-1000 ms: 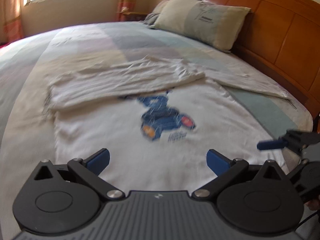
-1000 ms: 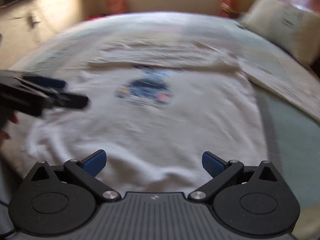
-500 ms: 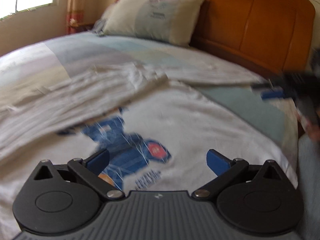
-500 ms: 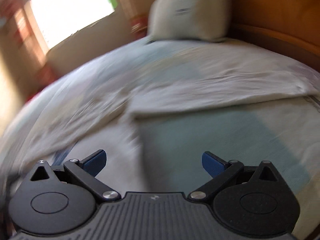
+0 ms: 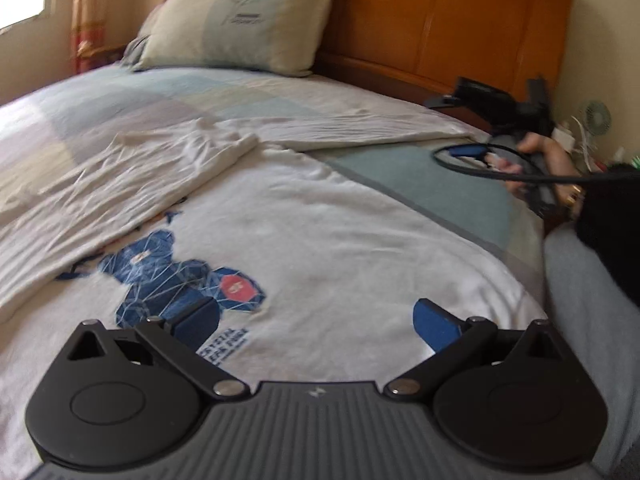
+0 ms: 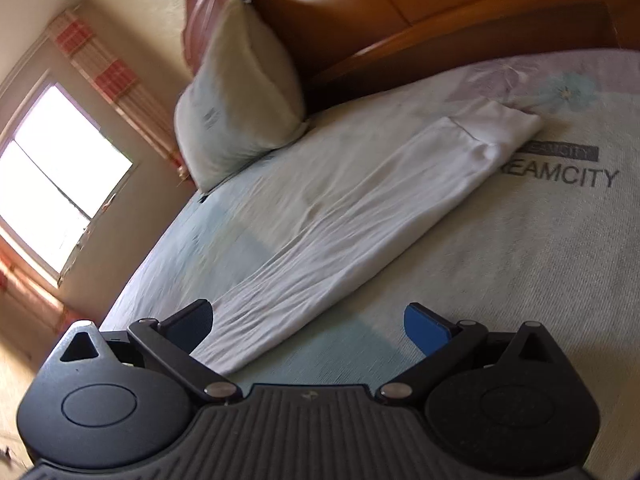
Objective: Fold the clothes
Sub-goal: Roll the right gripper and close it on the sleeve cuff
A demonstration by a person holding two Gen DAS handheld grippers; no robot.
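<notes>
Both tools stand unclenched with nothing between their blue pads: the left gripper [image 5: 316,320] hovers over the near edge of the bed [image 5: 440,184], above a white sweatshirt [image 5: 320,232] spread flat with its blue bear print [image 5: 180,280] face up. One sleeve [image 5: 100,176] is folded across the chest. The right gripper [image 6: 308,326] hangs over the other sleeve [image 6: 340,216], which stretches out toward the bed's headboard [image 6: 400,16] end, its cuff apparently touching the printed lettering [image 6: 560,176]. A pillow [image 5: 240,24] leans against the headboard.
</notes>
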